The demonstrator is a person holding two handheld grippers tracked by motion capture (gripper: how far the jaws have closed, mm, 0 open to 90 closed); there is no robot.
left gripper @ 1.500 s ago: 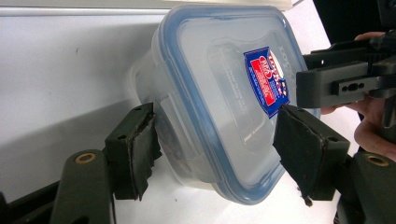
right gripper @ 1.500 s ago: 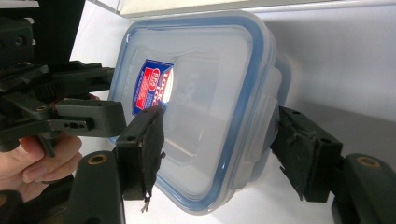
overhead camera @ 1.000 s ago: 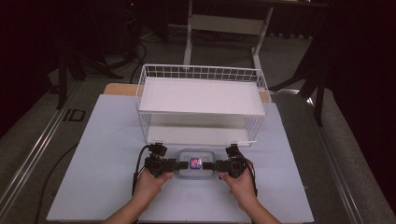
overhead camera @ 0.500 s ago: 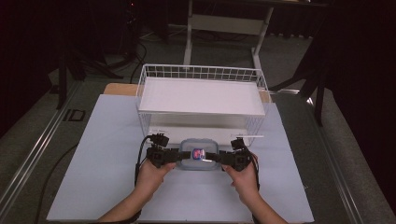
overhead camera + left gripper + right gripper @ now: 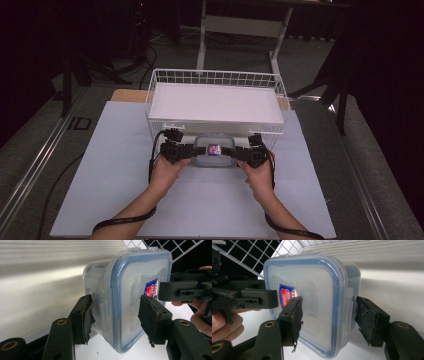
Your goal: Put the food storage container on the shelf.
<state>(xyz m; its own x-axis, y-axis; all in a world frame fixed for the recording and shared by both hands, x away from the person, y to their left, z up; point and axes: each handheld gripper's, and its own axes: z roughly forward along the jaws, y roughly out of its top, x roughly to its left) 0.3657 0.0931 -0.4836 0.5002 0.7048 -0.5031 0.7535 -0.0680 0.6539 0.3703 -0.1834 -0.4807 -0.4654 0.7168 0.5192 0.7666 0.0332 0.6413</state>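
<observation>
Dark room, white desk (image 5: 115, 180). Lidded container (image 5: 214, 150) sits mid-desk, just before the wire rack (image 5: 215, 82). My left jaws (image 5: 192, 148) clamp its left latch side, right jaws (image 5: 235, 151) its right. Rack's lower shelf opening lies straight ahead; container's long axis runs between my hands.

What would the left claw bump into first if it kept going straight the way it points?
Probably the right claw: the left claw already clamps the plastic container between them, and points across it at the other.
</observation>
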